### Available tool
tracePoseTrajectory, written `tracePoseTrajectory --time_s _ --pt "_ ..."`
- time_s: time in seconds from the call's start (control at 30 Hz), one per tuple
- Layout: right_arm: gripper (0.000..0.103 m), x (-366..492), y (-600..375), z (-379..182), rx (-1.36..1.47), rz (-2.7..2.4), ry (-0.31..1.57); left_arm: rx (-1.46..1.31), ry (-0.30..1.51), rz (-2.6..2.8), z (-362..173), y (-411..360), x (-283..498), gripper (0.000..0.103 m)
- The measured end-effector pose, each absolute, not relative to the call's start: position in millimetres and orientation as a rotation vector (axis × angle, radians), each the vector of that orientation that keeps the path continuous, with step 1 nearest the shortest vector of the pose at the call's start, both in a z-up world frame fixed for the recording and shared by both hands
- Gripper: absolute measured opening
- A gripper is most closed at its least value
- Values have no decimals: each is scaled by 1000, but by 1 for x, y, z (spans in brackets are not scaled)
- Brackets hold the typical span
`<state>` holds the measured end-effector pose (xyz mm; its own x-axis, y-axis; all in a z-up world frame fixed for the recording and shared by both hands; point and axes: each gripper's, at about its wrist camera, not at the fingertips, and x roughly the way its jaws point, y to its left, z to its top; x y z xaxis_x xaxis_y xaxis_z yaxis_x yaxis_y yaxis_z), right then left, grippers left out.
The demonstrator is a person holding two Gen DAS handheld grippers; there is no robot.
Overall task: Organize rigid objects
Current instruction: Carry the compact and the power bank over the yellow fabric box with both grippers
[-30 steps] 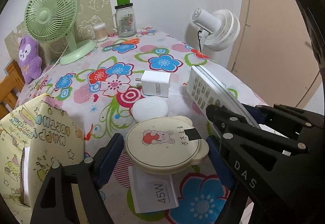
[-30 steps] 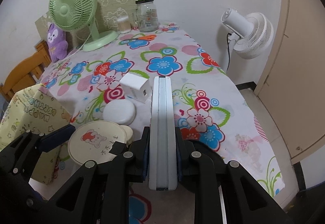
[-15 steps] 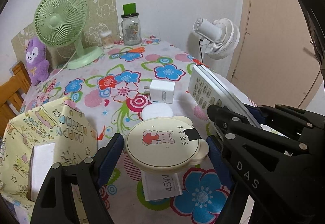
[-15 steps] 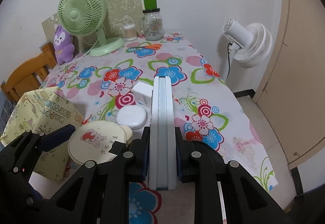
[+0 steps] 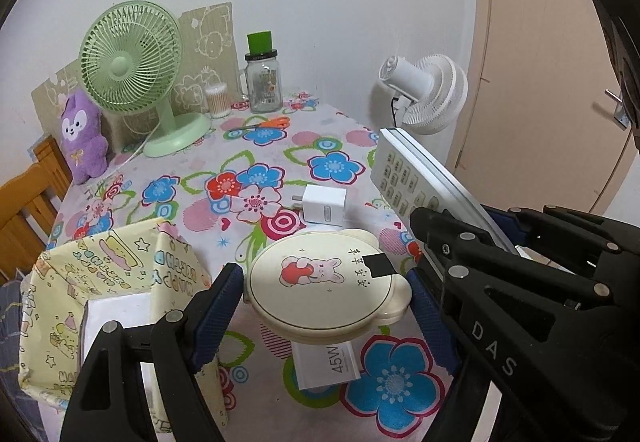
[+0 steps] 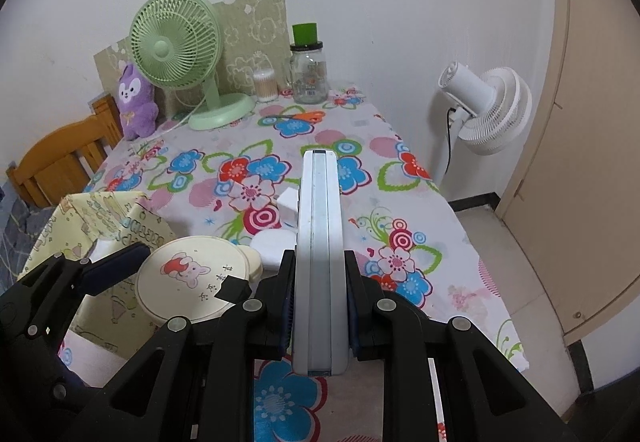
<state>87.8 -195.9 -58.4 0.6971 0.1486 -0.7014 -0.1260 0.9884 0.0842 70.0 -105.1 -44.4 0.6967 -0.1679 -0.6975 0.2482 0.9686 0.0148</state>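
Observation:
A round cream case (image 5: 320, 282) with bear ears and a bunny picture hangs above the flowered tablecloth (image 5: 248, 145), and my left gripper (image 5: 326, 284) is shut on it, blue pads against its two sides. My right gripper (image 6: 320, 274) is shut on a long white remote (image 6: 320, 209), held on edge and pointing away over the table. In the left wrist view the remote (image 5: 404, 177) shows its buttons, just right of the case. The right wrist view has the case (image 6: 188, 278) at lower left.
Under the case lie a white 45W box (image 5: 324, 362) and a white oval puck (image 6: 276, 246); a white charger cube (image 5: 324, 203) sits beyond. A yellow patterned box (image 5: 112, 274) stands left. Green fan (image 5: 132, 65), jar (image 5: 262, 81), plush (image 5: 82, 133) and scissors (image 5: 264, 123) line the back. A white fan (image 6: 484, 109) stands right.
Both grippers have risen with the case and the remote still in them. The table and the things on it look smaller and farther below.

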Motion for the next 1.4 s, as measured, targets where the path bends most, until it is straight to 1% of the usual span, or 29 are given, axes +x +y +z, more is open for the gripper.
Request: tracePoseTrajectory --time_s 0.67,1.03,1.4 --pt "23 71 -167 -25 26 152 739 106 717 -207 -17 -77 53 84" --pt "23 69 -138 -19 13 177 738 78 718 -182 -14 -46 51 84" --pt "23 76 -100 -27 10 212 762 73 751 -163 -22 -11 58 84"
